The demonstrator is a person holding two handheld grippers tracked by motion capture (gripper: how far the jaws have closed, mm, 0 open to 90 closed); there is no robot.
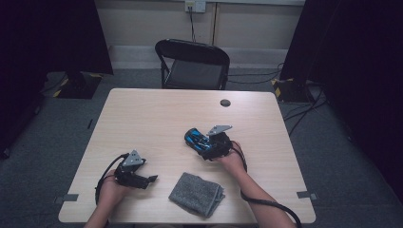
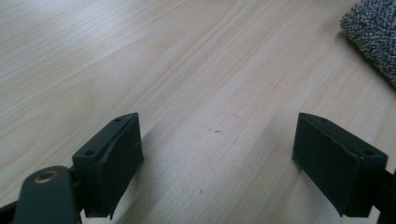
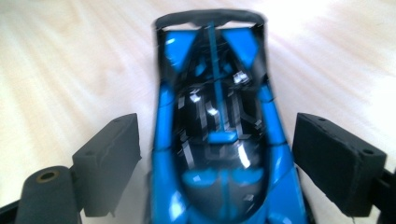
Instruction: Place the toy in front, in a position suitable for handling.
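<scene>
**Near the lower edge: two spread grippers, a cloth and a blue toy car**

At the bottom of the high view we see our two forearms come in over the near edge of the table [image 1: 142,109]. Lowest in the frame, just right of centre, lies a folded grey cloth [image 1: 197,193], flat on the wood. To its left, in the lower left part, our left gripper [image 1: 151,179] rests close to the table and points toward the cloth without touching it. In the left gripper view its two black jaws stand wide apart with bare wood between them, and a corner of the cloth shows in the upper right of that frame.

A little higher, right of centre, our right gripper [image 1: 202,145] is at the blue toy car [image 1: 196,139]. In the right gripper view the car [image 3: 217,135] lies between the spread jaws, lengthwise. The picture is blurred, but a gap shows on each side, so the pads are not pressing it.

Farther up, a small dark round disc [image 1: 225,102] sits near the far edge of the table. Beyond the table, at the top centre, stands a black folding chair [image 1: 192,64].
</scene>
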